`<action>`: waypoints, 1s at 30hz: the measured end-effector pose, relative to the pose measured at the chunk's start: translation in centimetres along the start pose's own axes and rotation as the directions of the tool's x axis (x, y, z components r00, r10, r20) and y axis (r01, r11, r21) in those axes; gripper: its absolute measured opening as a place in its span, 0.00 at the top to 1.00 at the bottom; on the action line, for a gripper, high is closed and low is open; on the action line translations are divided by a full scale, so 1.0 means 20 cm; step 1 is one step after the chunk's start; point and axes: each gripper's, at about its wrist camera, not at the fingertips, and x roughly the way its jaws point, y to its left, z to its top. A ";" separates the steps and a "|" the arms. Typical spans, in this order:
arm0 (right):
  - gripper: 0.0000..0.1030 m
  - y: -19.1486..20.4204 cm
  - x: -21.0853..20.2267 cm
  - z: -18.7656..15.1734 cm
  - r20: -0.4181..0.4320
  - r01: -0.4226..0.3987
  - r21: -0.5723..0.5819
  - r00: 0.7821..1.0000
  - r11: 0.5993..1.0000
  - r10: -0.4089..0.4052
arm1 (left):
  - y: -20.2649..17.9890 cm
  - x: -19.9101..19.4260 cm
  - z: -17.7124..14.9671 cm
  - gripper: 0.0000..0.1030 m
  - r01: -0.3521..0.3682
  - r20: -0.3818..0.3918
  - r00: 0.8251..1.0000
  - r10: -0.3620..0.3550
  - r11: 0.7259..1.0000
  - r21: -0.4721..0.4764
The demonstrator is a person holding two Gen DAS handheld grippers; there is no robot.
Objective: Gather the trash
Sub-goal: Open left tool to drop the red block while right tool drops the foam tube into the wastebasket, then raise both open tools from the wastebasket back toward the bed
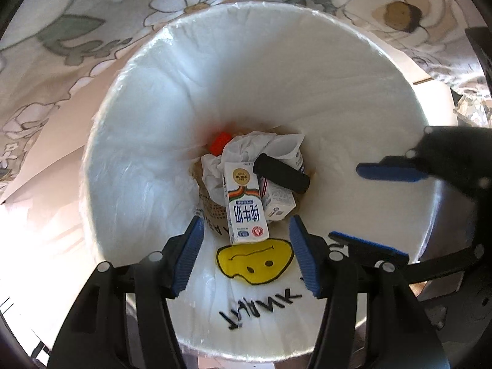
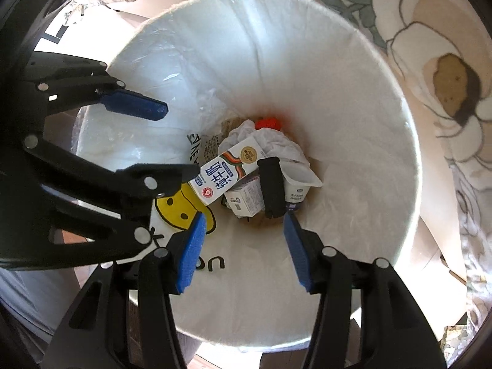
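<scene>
Both grippers hang over a round white trash bin lined with a thin glossy plastic bag [image 1: 276,61], and both cameras look down into it. The liner is wrinkled and shiny along the wall. On the near wall a yellow smiley face [image 1: 255,259] is printed, with black hand-drawn letters below it that read "THANK" upside down; in the right wrist view two more letters, "uo", show near the right gripper.

At the bottom of the bin the trash lies in a small heap. On top is a white rectangular milk carton [image 1: 244,203] with large blue Chinese characters, a round gold seal, a striped red, green and orange band and a small red round mark near its end. Beside it, touching, lies a smaller white paper box with small printed text [image 1: 276,203], too small to read. A black matte cylinder-shaped object [image 1: 281,173] rests across this box and leans against a white plastic cup [image 1: 289,147] lying on its side, with blue print on the wall. Behind them is crumpled white tissue paper [image 1: 243,150] and a small red-orange cap-like piece [image 1: 220,143] at the far side of the bottom. Brown paper with black printing [image 1: 215,212] lies under the heap.

The left gripper [image 1: 246,252] is black with blue ribbed pads; its jaws stand apart and hold nothing. The right gripper [image 2: 244,252] is the same kind, released too, with nothing between its pads. Around the bin is cloth with a flower pattern [image 1: 190,0].
</scene>
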 end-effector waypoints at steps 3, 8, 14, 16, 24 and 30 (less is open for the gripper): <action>0.48 0.03 -0.03 -0.03 0.014 0.018 -0.009 1.000 1.000 -0.018 | -0.01 -0.05 -0.03 0.42 -0.006 0.013 1.000 0.006 1.000 -0.001; 0.48 0.08 -0.10 -0.09 0.044 0.046 -0.004 0.998 0.999 -0.046 | -0.04 -0.19 -0.10 0.42 -0.025 0.064 0.998 0.024 1.000 0.007; 0.48 0.15 -0.24 -0.18 0.078 0.079 -0.007 0.994 0.997 -0.078 | -0.09 -0.42 -0.19 0.42 -0.059 0.154 0.986 0.056 0.998 0.019; 0.48 0.16 -0.31 -0.21 0.102 0.083 -0.007 0.991 0.997 -0.081 | -0.10 -0.52 -0.22 0.42 -0.069 0.189 0.980 0.064 0.997 0.022; 0.48 0.25 -0.75 -0.32 0.200 0.148 -0.029 0.970 0.989 -0.139 | -0.14 -0.91 -0.35 0.42 -0.149 0.306 0.944 0.127 0.988 0.050; 0.43 0.28 -1.11 -0.41 0.269 0.223 -0.054 0.942 0.973 -0.200 | -0.10 -1.29 -0.45 0.35 -0.165 0.399 0.906 0.142 0.986 0.024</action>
